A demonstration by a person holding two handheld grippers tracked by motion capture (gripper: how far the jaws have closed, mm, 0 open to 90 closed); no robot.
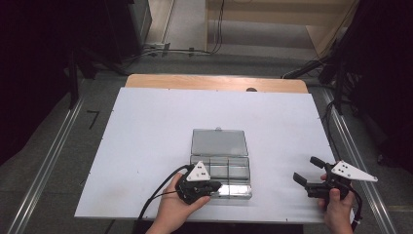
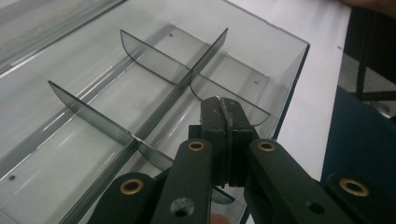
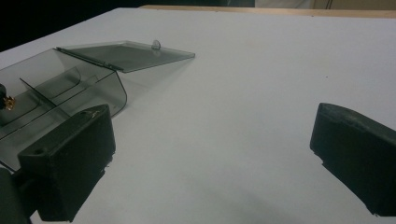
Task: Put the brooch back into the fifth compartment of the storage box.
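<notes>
High view, open clear divider box, lid flat, compartments empty

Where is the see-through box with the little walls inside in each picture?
High view: clear box at lower middle, lid open flat behind it.
Left gripper view: it spreads across the left and middle.
Right gripper view: it sits at the left edge.
Shared landmark: the white table.

Left gripper with black jaws pressed together over the clear plastic organiser box, tips just above a curved divider, empty compartments spreading left and far, white table at the right
</notes>
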